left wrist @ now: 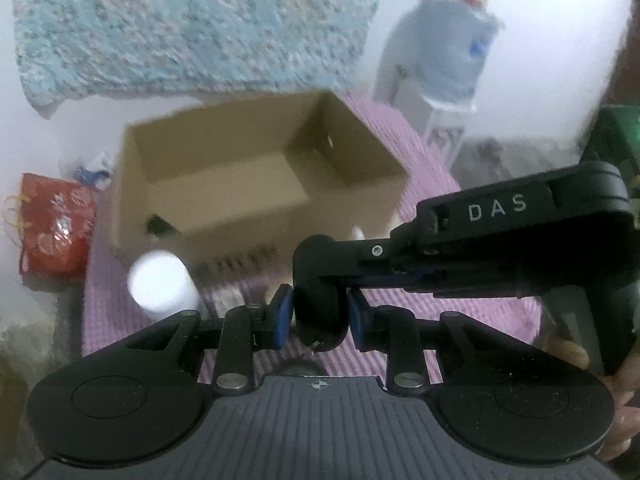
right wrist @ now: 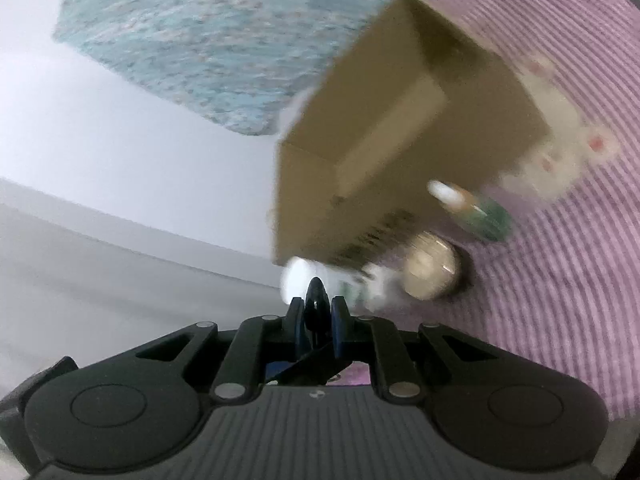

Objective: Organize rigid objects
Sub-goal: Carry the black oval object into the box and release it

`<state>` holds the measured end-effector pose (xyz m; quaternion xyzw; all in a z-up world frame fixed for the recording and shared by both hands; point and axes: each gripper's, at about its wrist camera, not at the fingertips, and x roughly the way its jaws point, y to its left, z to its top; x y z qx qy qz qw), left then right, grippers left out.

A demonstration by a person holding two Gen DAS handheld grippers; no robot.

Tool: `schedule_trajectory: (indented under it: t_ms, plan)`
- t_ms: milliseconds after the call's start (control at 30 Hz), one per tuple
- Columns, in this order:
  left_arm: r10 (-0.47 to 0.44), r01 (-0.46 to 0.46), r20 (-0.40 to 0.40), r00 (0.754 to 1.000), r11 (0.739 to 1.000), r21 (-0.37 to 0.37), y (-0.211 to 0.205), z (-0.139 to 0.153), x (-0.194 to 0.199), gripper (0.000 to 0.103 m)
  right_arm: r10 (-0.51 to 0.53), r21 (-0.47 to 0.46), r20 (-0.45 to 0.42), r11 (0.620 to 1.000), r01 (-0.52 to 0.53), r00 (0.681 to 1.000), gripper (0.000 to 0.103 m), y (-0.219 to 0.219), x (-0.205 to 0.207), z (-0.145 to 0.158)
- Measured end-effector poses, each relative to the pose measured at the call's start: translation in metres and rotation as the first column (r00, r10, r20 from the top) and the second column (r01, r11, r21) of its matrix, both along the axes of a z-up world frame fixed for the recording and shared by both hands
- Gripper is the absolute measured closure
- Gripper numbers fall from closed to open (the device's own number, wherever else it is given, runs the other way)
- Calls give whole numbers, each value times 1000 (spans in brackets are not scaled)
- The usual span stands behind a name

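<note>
Left wrist view: the left gripper (left wrist: 320,318), blue-padded, has its jaws closed on a rounded, glossy black object (left wrist: 318,320), whose exact identity cannot be told. The right gripper (left wrist: 332,264) enters from the right, its matte black body marked "DAS", and meets the same object from above. Beyond stands an open cardboard box (left wrist: 256,176), rectangular, matte brown, interior bare apart from something dark at its near left corner. It rests on a ribbed pink cloth (left wrist: 420,152). A white cylindrical bottle (left wrist: 160,280) stands upright just beside the box's near left corner. A red bag (left wrist: 56,228) lies well to the left; a blue floral quilt (left wrist: 192,24) lies behind.

Right wrist view: the jaws are nearly closed on a thin black edge of the black object (right wrist: 316,300), long axis pointing forward along the fingers. Ahead, blurred, a gold-lidded jar (right wrist: 430,270) and a green bottle (right wrist: 472,208) lie against the box's printed side.
</note>
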<state>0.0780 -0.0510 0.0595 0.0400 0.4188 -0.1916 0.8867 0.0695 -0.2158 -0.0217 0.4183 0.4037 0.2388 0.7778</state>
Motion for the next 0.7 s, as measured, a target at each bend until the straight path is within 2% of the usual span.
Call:
schedule_trajectory:
  t_ms: [200,300,467,700]
  plan:
    - [71,-70,36,997,997,-25,24,27,42,75,67,-33,81,997,-65,994,88,27,50,41]
    - [103,-103,3,995,994,-42,35,25,70,76,88,-49,76,995,-84,993,88,41,82,46]
    - [135,-140,-84,987,989,-46,48,6,115,76,107,-63,25,992,-105,994,87,56,132,32]
    - [150,-151,-198,969,988,13,51,-36,158,77,103,-47,-113,993,-109,988,87,61,180,-18]
